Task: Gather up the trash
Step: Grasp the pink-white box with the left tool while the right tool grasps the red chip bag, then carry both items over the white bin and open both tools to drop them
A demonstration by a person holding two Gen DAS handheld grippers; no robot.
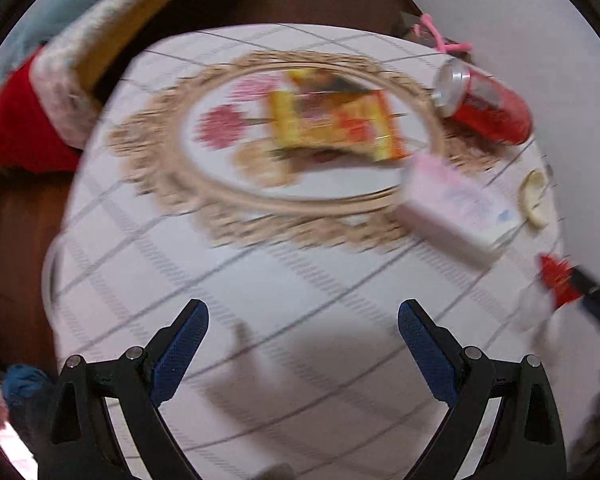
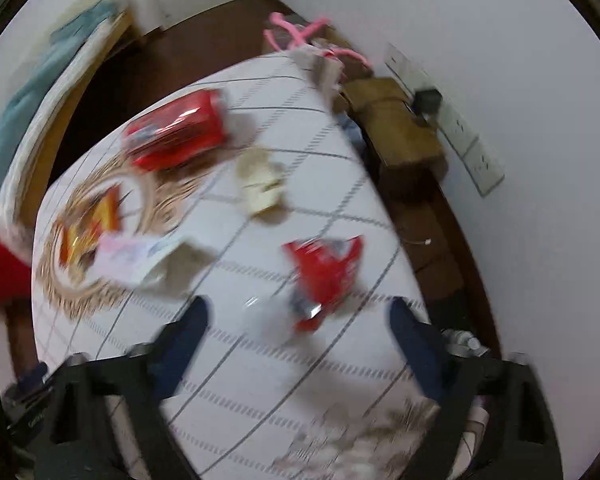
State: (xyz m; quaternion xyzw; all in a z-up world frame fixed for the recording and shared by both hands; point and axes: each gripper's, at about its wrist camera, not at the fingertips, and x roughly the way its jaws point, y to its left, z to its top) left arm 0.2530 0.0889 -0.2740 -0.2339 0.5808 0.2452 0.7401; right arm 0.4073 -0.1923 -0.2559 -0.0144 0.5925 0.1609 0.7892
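Both views were motion-blurred at inspection. The left gripper (image 1: 303, 320) pointed down at a round table covered in a white grid-lined cloth (image 1: 260, 360), its blue-padded jaws spread wide with nothing between them, only bare cloth beneath. Ahead of it lay a woven placemat (image 1: 148, 160) carrying a plate (image 1: 332, 188), and on the plate sat an orange-and-yellow snack wrapper (image 1: 336, 124). Ahead and to the right, a red drink can (image 1: 488, 108) lay on its side at the mat's edge. Nearer, to the right of the jaws, a pink-and-white carton (image 1: 456, 208) lay tipped over, overlapping the plate rim. A pale curved scrap (image 1: 534, 198) lay just beyond the carton, near the table edge. The right gripper (image 2: 298, 312) likewise pointed down, its jaws well apart; no pad was seen touching anything. A crumpled red wrapper (image 2: 324, 276) lay just ahead of and between its fingertips, with a clear plastic piece (image 2: 266, 312) touching it on the left side. Farther ahead lay crumpled cream paper (image 2: 260, 180); beyond that, the red can. The carton and plate lay ahead to the left. Off the table's right side stood a cardboard box (image 2: 396, 128) on a dark floor, beside a wall power strip (image 2: 468, 144).
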